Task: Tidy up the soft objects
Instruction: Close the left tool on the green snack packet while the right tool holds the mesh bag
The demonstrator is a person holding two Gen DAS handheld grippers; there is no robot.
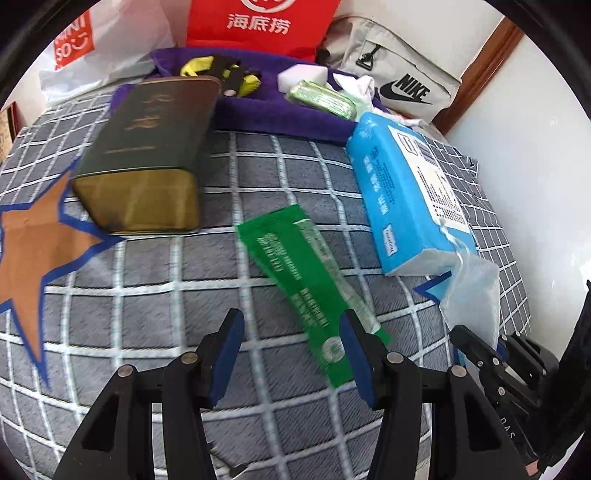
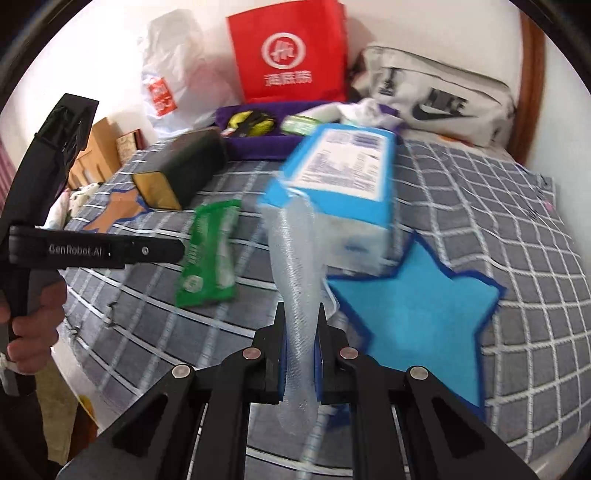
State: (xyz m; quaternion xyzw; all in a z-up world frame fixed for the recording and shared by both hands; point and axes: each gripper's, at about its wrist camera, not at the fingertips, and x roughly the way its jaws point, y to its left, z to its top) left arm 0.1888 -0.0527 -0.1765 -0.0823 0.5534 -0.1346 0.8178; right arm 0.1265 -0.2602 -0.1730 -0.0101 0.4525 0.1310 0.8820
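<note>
A blue tissue pack (image 2: 340, 177) lies on the checked bed cover (image 2: 517, 258), one end lifted. My right gripper (image 2: 301, 325) is shut on the clear plastic flap (image 2: 295, 266) at the pack's near end. The same pack (image 1: 406, 195), flap (image 1: 472, 295) and right gripper (image 1: 480, 354) show in the left wrist view. A green packet (image 1: 306, 280) lies flat on the cover. My left gripper (image 1: 291, 350) hovers open over the packet's near end, its right finger overlapping that end and nothing pinched. In the right wrist view the green packet (image 2: 210, 254) lies left of the pack, beside the left gripper (image 2: 110, 251).
A dark green tin (image 1: 147, 155) lies at the left by an orange star patch (image 1: 33, 251). A blue star patch (image 2: 417, 306) sits under the pack's near end. A purple cloth (image 1: 280, 110) behind holds small items. A red bag (image 1: 258, 26), a white bag (image 1: 110, 48) and a Nike bag (image 1: 399, 77) line the wall.
</note>
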